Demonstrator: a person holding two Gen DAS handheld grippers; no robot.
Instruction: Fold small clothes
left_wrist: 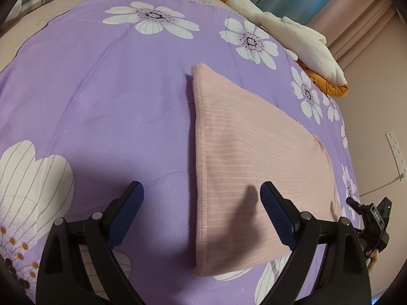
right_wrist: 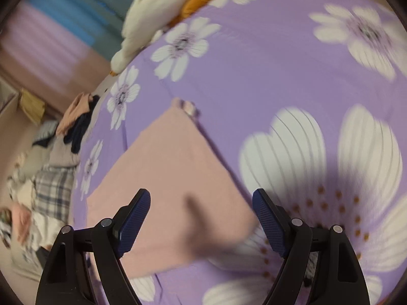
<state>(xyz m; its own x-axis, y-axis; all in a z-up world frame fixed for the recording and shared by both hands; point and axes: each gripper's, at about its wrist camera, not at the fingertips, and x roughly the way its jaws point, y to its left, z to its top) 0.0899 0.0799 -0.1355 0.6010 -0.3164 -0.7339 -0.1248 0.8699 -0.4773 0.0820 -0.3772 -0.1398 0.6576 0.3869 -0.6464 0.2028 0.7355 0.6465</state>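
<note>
Left wrist view: left gripper (left_wrist: 202,203) hovering above the purple flowered bedspread (left_wrist: 114,89), jaws wide apart and empty. Pink cloth (left_wrist: 254,157), folded flat into a neat panel, lying on the bed just ahead, stitched edge running between the fingers. White and orange plush toy (left_wrist: 300,40) at the far edge of the bed. Second gripper partly visible at lower right.

Right wrist view, blurred: right gripper (right_wrist: 201,218) above the same pink cloth (right_wrist: 168,167), jaws spread apart, holding nothing. Heap of clothes (right_wrist: 58,157) off to the left beside the bed.
</note>
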